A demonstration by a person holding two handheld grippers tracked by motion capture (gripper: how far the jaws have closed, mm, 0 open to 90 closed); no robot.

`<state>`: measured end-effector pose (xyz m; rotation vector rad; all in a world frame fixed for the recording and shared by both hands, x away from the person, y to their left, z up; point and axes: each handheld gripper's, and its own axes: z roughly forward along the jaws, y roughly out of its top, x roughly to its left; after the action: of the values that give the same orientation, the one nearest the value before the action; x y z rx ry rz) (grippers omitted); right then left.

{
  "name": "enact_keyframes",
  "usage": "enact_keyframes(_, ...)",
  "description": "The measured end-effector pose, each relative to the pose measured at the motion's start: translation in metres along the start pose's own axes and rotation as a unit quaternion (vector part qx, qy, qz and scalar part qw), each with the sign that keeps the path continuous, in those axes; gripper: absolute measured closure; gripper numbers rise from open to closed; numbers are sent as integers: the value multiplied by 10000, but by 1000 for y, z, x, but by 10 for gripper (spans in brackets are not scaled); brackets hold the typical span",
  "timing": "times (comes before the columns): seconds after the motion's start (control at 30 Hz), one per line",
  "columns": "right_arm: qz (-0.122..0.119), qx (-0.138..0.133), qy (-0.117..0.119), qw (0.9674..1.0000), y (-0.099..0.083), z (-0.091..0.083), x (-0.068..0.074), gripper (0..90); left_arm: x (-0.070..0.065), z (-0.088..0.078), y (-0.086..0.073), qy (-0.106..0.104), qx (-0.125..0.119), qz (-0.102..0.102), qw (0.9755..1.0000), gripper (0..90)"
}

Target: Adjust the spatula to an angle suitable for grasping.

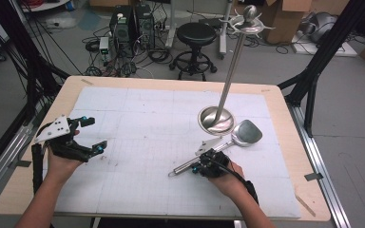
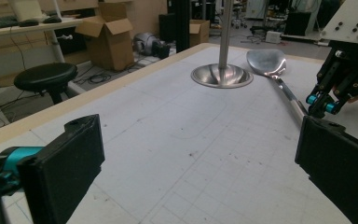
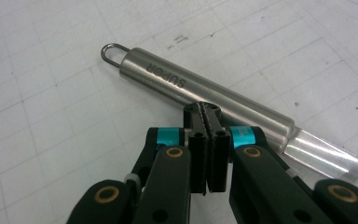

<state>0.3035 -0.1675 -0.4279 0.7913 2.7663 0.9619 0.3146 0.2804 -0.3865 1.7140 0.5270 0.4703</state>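
A steel spatula [image 1: 244, 134] lies on the white gridded mat [image 1: 138, 123], its round handle [image 3: 205, 91] running toward me and ending in a small hanging loop. My right gripper [image 3: 208, 112] is shut with nothing between its jaws; its tips sit against the near side of the handle. It is also at the right of the left gripper view, right gripper [image 2: 324, 105], beside the spatula [image 2: 266, 61]. From the high view the right gripper [image 1: 200, 167] rests at the handle's middle. My left gripper [image 1: 94, 134] hovers open over the mat's left side, left gripper [image 2: 200, 163] holding nothing.
A steel stand with a round dished base [image 1: 216, 119] and a tall pole topped by hooks [image 1: 248, 21] rises just behind the spatula's blade. The wooden table edge [image 1: 285, 109] borders the mat. A black stool [image 1: 196, 35] and boxes sit on the floor beyond.
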Motion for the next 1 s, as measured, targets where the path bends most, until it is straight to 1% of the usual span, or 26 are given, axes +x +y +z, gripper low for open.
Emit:
enact_keyframes(0.13, 24, 4, 31, 10000, 1, 0, -1, 898, 0, 0, 0, -1, 4, -6, 10000, 17)
enact_keyframes(0.17, -9, 8, 5, 10000, 1, 0, -1, 897, 0, 0, 0, 1, 9, -7, 10000, 17)
enact_keyframes(0.2, -23, -114, 30, 9999, 0, -5, -1, 897, 0, 0, 0, -4, 13, 4, 10000, 17)
enact_keyframes(0.27, 14, -145, 26, 9999, 0, -8, -1, 897, 0, 0, 0, 0, 20, 4, 10000, 17)
enact_keyframes(0.3, 80, -289, -63, 9995, 0, -18, -6, 897, 1, 0, 0, 9, 29, -6, 10000, 17)
enact_keyframes(0.37, 81, -338, -87, 9994, 0, -21, -8, 898, 1, 0, 0, 4, 30, 0, 10000, 17)
enact_keyframes(0.47, 318, -547, -248, 9977, 0, -37, -21, 897, 0, 0, 0, -4, 7, 3, 10000, 17)
enact_keyframes(0.5, 378, -598, -281, 9971, -1, -39, -23, 897, 0, -1, 0, 3, -3, 7, 10000, 17)
enact_keyframes(0.53, 540, -723, -363, 9953, -2, -44, -31, 897, 1, -1, 0, 8, -7, -1, 10000, 17)
enact_keyframes(0.57, 727, -727, -479, 9935, -3, -49, -41, 897, 1, -1, 0, 9, -10, -9, 10000, 17)
enact_keyframes(0.6, 727, -727, -479, 9935, -3, -49, -41, 897, 1, -1, 0, 14, -2, -6, 10000, 17)
enact_keyframes(0.63, 846, -799, -554, 9917, -4, -50, -49, 897, 1, -1, 0, 16, 10, -2, 10000, 17)
enact_keyframes(0.67, 963, -800, -624, 9902, -5, -51, -55, 897, 0, -1, 0, 23, 10, 4, 10000, 17)
enact_keyframes(0.77, 1099, -744, -820, 9877, -4, -50, -68, 897, 1, -2, 1, 6, -36, -7, 10000, 17)
enact_keyframes(0.8, 1181, -707, -877, 9866, -3, -49, -72, 897, 1, -2, 1, 8, -39, -12, 10000, 17)
enact_keyframes(0.9, 1194, -609, -1004, 9859, -1, -47, -80, 897, 1, -2, 0, 22, -14, -7, 10000, 17)
enact_keyframes(0.93, 1201, -532, -1104, 9852, 1, -45, -87, 897, 1, -2, 0, 19, -15, -9, 10000, 17)
enact_keyframes(1.0, 1226, -519, -1124, 9847, 1, -45, -88, 897, 1, -2, 1, 22, -32, -23, 10000, 17)
